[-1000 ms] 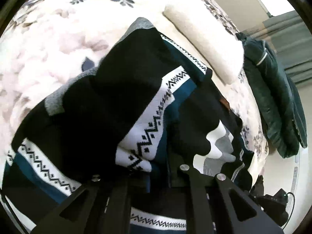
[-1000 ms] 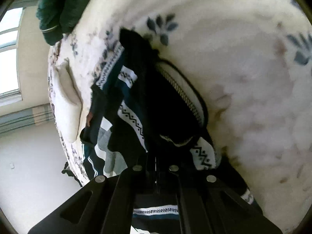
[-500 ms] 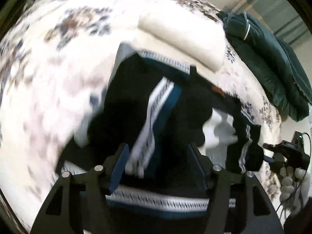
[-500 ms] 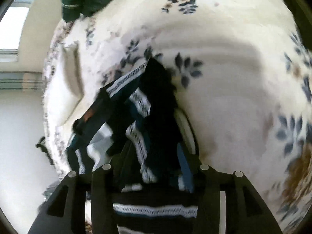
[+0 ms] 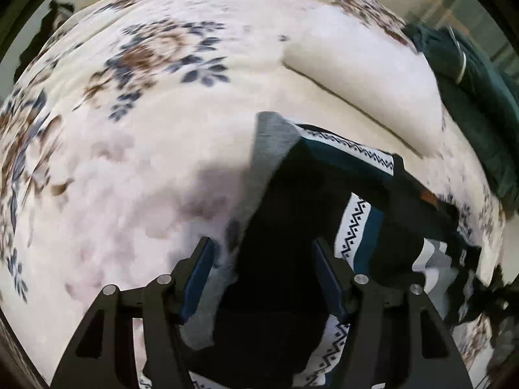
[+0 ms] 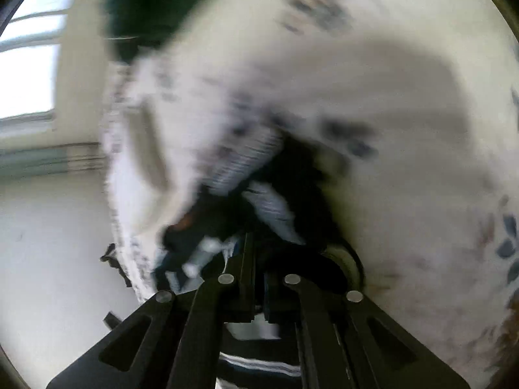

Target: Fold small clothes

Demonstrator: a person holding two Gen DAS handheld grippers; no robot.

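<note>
left wrist view, left fingers (image 5: 261, 264) spread apart over patterned sweater (image 5: 324, 194), right fingers (image 6: 258, 256) closed tight, floral bedspread (image 5: 129, 162)

The sweater (image 5: 285, 227) at the lower centre of the left wrist view was soft matt knit cloth, black and teal with white patterned bands and a fuzzy grey lining. It lay on a plush, fleecy floral bedspread (image 5: 136, 168), beside a smooth cream fabric pillow (image 5: 366, 81) at upper right. The left tool (image 5: 262, 272) was matt black plastic with bright metal screws and smooth blue pads (image 5: 198, 278).
</note>
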